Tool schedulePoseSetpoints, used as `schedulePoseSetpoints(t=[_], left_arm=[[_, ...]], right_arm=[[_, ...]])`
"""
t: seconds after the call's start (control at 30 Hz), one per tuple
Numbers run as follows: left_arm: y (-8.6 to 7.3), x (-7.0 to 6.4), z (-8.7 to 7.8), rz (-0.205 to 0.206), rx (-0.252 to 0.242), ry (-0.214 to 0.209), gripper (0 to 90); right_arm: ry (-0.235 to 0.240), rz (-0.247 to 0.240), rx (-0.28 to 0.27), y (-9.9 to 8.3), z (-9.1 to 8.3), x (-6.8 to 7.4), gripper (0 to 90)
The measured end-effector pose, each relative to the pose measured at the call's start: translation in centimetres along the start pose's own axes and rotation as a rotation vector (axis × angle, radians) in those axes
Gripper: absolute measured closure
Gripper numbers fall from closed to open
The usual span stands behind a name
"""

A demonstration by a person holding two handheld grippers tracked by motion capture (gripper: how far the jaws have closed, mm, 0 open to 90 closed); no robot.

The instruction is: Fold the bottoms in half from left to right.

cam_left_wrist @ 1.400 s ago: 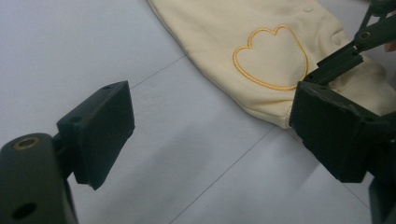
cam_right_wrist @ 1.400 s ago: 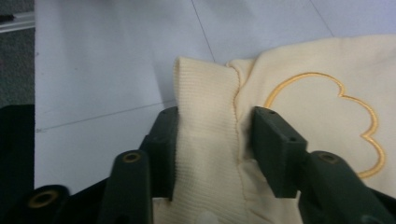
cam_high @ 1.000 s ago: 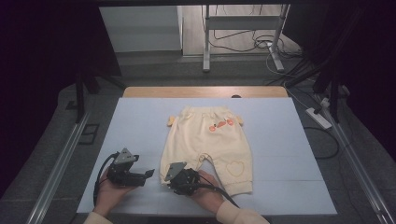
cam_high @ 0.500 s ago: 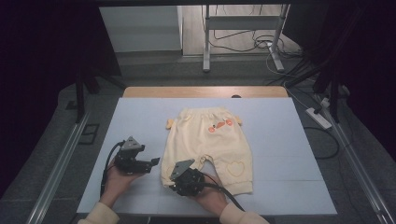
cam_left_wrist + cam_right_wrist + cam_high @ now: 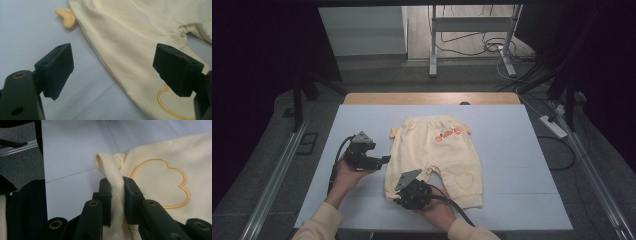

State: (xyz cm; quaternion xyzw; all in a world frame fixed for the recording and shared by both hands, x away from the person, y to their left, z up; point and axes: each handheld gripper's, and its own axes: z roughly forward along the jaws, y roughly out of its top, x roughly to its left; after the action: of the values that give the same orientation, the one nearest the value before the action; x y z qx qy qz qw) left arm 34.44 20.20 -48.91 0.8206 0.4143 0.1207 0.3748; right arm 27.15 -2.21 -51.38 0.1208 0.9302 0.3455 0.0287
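Note:
Cream baby pants (image 5: 437,150) lie flat on the pale blue mat (image 5: 512,150), waistband at the far end, with orange motifs on them. My right gripper (image 5: 399,197) is shut on the ribbed cuff (image 5: 107,165) of the near left leg, which stands pinched between the jaws beside a cloud outline (image 5: 160,185). My left gripper (image 5: 383,160) hovers open at the left side of the pants. In the left gripper view the left gripper (image 5: 112,65) spans the pants' (image 5: 130,37) side seam, with nothing between its fingers. A small yellow tab (image 5: 66,17) sticks out near the waist.
The mat ends close to the person at the front and at a wooden table edge (image 5: 432,98) at the back. Metal rails (image 5: 272,175) run along both sides. A power strip (image 5: 553,126) and cables lie on the floor at the right.
The left gripper has moved away from the person and to the right, up to the pants' left side. The right gripper has stayed on the cuff, shifting only slightly.

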Motion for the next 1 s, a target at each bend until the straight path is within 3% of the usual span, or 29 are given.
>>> schedulePoseSetpoints(t=[0.23,0.5,1.0], left_arm=[[1.1,0.3,1.2,0.018,0.029,-0.01,16.7],[1.9,1.0,2.7,-0.004,0.029,-0.028,17.3],[3.2,1.8,3.3,-0.004,0.033,-0.015,18.3]], right_arm=[[-0.003,-0.019,0.0,0.0,-0.1,0.1,77.5],[0.003,-0.017,-0.004,-0.1,-0.1,0.1,77.4],[-0.003,-0.027,0.002,-0.2,0.0,0.1,77.4]])
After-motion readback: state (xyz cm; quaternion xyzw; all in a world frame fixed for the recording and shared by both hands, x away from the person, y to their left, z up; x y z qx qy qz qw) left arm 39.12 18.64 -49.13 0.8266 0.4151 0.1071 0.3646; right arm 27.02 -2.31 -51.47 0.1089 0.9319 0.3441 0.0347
